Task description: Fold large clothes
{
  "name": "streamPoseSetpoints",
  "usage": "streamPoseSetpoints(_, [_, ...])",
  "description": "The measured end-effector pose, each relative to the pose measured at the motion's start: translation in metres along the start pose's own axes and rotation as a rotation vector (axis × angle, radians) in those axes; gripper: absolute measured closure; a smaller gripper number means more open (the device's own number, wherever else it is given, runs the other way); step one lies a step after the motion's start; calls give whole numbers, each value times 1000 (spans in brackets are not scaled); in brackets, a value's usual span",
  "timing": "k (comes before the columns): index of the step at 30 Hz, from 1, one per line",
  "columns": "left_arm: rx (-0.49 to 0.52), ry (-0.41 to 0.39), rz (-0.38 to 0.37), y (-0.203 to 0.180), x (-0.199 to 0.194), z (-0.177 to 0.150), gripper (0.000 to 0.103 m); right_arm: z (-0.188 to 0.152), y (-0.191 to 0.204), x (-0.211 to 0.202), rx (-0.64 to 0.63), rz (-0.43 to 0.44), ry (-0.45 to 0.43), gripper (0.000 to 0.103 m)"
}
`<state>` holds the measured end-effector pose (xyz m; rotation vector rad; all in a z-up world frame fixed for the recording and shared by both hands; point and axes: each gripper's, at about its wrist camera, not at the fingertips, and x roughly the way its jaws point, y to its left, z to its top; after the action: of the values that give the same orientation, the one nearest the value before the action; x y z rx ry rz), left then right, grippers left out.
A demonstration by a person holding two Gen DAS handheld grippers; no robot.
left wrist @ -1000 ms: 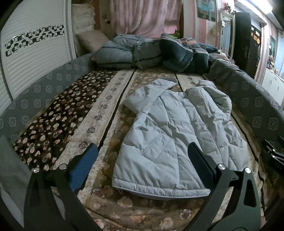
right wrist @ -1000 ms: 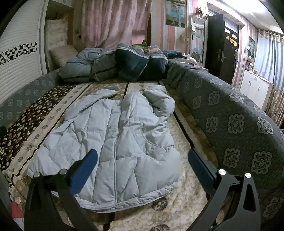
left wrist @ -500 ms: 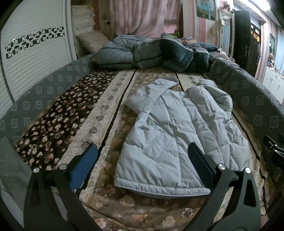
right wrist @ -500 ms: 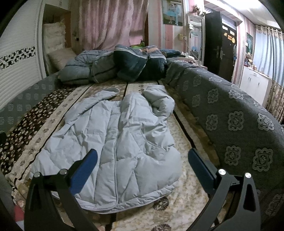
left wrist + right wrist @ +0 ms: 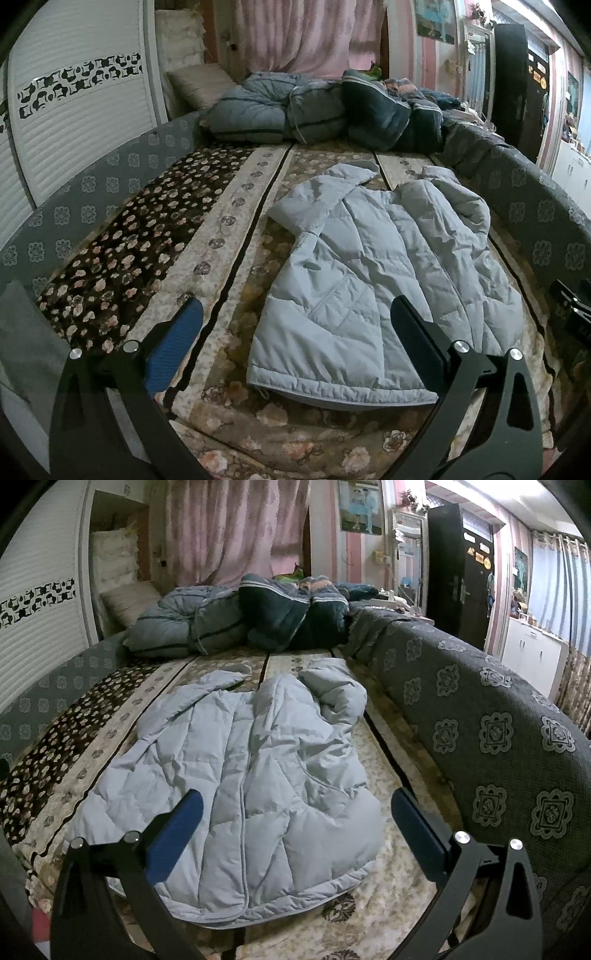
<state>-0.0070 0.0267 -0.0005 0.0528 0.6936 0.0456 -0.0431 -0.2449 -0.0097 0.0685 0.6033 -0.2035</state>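
Note:
A pale blue quilted jacket (image 5: 373, 273) lies spread front-up on the floral bedspread (image 5: 229, 236), hem towards me and hood at the far end. In the right wrist view the same jacket (image 5: 240, 775) fills the middle, with one sleeve bunched at its far right. My left gripper (image 5: 295, 325) hangs open above the hem's left corner, nothing between its fingers. My right gripper (image 5: 295, 812) is open too, over the jacket's lower right part, empty. The tip of the other gripper (image 5: 570, 306) shows at the right edge of the left wrist view.
Rolled grey and dark duvets (image 5: 325, 107) and a pillow (image 5: 199, 83) are piled at the bed's far end. A grey patterned padded rail (image 5: 491, 723) runs along the right side, another (image 5: 88, 206) along the left. A white louvred wardrobe (image 5: 74, 110) stands left.
Both grippers have drifted slightly, so the views sit a little higher and the jacket looks marginally farther off. The jacket has not moved and both grippers stay open.

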Motion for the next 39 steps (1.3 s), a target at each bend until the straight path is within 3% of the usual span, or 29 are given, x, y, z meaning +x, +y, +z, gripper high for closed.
streamPoseSetpoints(8, [24,-34,32,-5,-4,0,3,-2,-3,-3,-3,-9,-12,2])
streamPoseSetpoints(39, [14,2,42,3,-4,-8,3,-1,1,-7,0,0,-15,2])
